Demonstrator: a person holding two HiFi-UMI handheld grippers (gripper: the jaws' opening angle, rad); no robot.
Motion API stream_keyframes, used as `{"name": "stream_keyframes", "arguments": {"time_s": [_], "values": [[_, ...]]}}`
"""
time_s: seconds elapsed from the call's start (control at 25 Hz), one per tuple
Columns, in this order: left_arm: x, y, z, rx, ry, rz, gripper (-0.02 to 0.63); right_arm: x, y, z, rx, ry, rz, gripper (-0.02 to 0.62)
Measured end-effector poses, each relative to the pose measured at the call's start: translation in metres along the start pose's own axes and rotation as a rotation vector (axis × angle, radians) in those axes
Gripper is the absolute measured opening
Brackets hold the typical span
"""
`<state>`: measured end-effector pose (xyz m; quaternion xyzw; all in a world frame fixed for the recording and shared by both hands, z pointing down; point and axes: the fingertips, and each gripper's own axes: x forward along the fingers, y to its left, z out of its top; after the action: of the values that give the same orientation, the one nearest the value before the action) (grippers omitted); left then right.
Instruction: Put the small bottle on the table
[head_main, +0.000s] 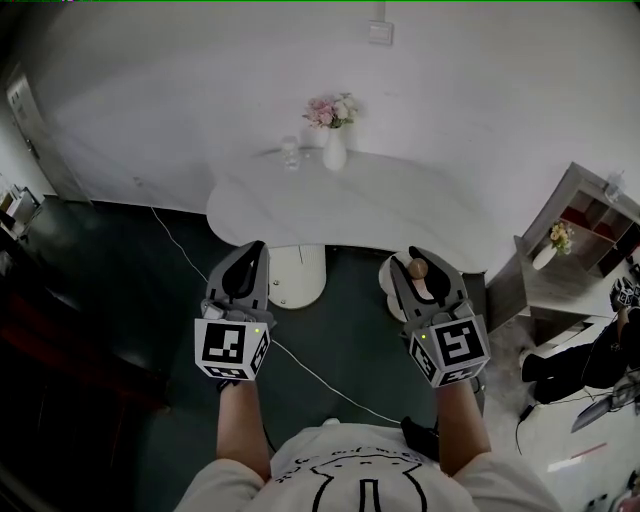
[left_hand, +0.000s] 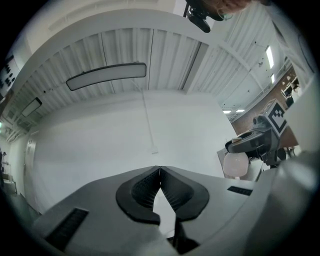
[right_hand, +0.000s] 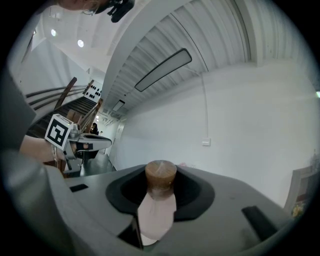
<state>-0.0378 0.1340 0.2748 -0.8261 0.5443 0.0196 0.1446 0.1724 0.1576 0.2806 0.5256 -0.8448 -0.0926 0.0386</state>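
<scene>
Bottle (right_hand: 159, 210), brown-capped, clamped between right gripper (head_main: 415, 262) jaws, left gripper (head_main: 252, 248) jaws pressed together, empty, white table (head_main: 380, 200) ahead

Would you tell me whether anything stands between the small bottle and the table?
Nothing visible does. The small bottle sits in the right gripper, and the near part of the table ahead is bare; a flower vase and a jar stand near its far edge.

White wall (head_main: 200, 90) with a switch (head_main: 380, 32), dark green floor (head_main: 120, 300) crossed by a white cable (head_main: 178, 243), rounded white table (head_main: 400, 215) against the wall, flower vase (head_main: 334, 148) on it, wooden shelf (head_main: 590, 215) at right, slatted ceiling (left_hand: 150, 50) with a long lamp (left_hand: 106, 76)
</scene>
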Motion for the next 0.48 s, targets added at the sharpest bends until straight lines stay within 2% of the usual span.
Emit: {"name": "stream_keyframes", "arguments": {"time_s": [0.2, 0.48], "values": [[0.017, 0.029, -0.006, 0.001, 0.0, -0.001, 0.004, 0.036, 0.008, 0.003, -0.007, 0.002, 0.009, 0.12], [0.024, 0.044, -0.023, -0.005, 0.014, 0.012, 0.004, 0.064, 0.012, -0.003, -0.005, 0.006, 0.028, 0.12]]}}
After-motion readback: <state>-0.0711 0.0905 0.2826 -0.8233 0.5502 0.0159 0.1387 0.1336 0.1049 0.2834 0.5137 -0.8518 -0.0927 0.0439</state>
